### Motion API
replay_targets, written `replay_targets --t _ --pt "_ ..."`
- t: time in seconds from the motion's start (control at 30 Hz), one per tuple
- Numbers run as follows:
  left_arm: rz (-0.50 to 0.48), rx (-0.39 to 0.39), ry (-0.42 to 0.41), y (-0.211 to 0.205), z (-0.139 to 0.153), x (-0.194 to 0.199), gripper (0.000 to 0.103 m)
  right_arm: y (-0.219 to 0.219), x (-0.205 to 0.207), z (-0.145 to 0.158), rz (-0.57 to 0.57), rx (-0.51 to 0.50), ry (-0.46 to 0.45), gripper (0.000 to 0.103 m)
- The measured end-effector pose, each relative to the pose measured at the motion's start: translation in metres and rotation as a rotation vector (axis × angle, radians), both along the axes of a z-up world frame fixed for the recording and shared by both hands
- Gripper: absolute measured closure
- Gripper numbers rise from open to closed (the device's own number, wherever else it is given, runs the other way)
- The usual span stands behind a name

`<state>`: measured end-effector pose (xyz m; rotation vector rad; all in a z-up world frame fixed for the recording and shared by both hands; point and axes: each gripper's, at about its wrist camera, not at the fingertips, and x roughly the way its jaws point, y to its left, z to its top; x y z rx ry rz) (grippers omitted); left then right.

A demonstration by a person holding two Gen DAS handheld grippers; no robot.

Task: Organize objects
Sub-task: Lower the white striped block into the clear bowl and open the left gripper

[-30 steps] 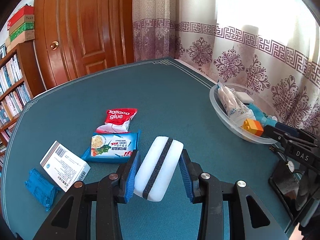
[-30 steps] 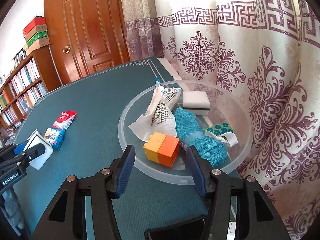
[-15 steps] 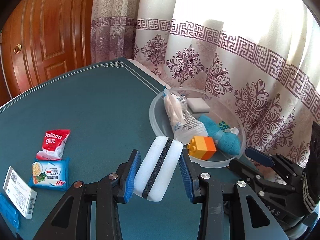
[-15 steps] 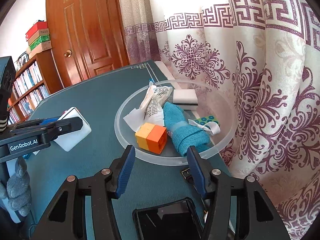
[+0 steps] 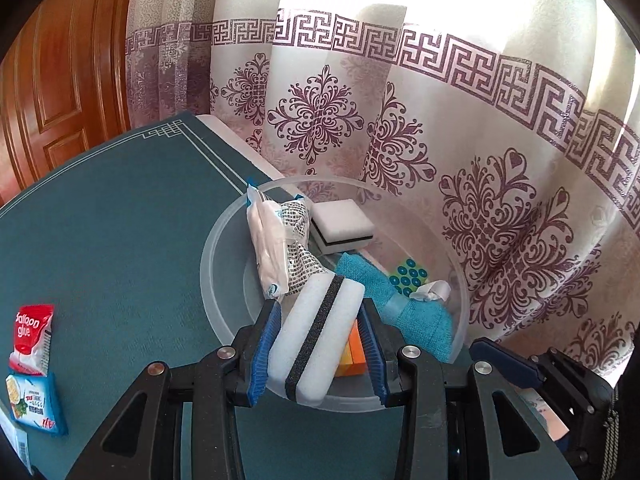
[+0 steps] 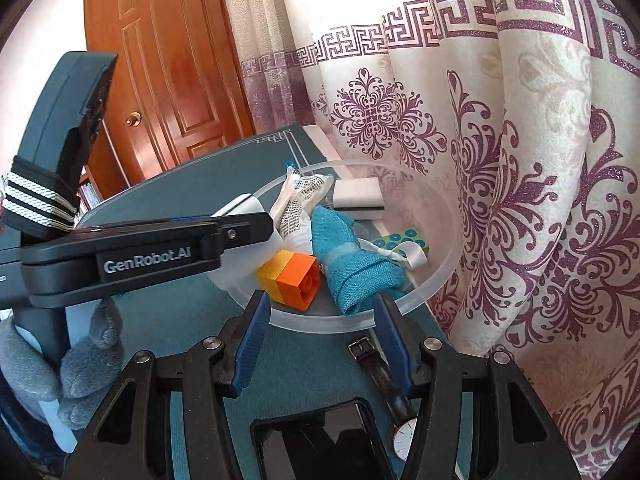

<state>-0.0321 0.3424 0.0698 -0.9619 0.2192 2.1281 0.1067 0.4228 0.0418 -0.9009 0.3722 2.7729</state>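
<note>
Patterned curtains are hanging behind the green table (image 5: 120, 216), where the left gripper (image 5: 318, 344) is clamping a white sponge (image 5: 316, 340) over the near rim of the clear bowl (image 5: 224, 240). Dropping it in seems next, which calls for parting the jaws over a free spot, since an orange block (image 6: 292, 280), blue cloth (image 6: 352, 264) and wrapped packet (image 5: 272, 248) are crowding the bowl. The right gripper (image 6: 320, 344) is waiting half-open and empty, just before the bowl.

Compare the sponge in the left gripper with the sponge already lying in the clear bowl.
The held sponge is clamped on edge by the left gripper; the bowl sponge lies flat, free. The held sponge's dark band runs through its middle; the bowl sponge's sits underneath. Both are white.
</note>
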Motion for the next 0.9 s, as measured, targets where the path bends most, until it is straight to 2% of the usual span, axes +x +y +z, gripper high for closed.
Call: replay_targets --t 0.27,0.47,0.5,0.6,0.63,0.73,0.9 --pt "0.037 -0.029 0.012 0.008 -0.018 -0.024 0.061 0.003 0.0 -0.003 -0.004 -0.011 0.0 0.047" --pt "0.074 -0.016 0.042 0.01 -0.019 -0.033 0.059 0.001 0.0 -0.002 -0.008 -0.006 0.002 0.048" --pt "0.079 -0.012 0.04 0.009 -0.019 -0.033 0.055 0.0 0.0 -0.002 -0.007 -0.004 0.003 0.048" --pt "0.068 0.01 0.023 0.006 -0.015 -0.032 0.028 -0.002 0.001 0.0 -0.004 0.004 0.008 0.048" --pt "0.065 0.02 0.028 0.004 -0.013 -0.029 0.023 -0.002 0.001 0.001 -0.004 0.005 0.01 0.048" --pt "0.067 0.041 0.038 -0.003 -0.003 -0.025 0.015 -0.003 0.002 0.003 -0.005 0.008 0.016 0.048" --pt "0.089 0.075 0.046 -0.02 0.014 -0.022 0.014 -0.003 0.003 0.006 -0.009 0.008 0.024 0.047"
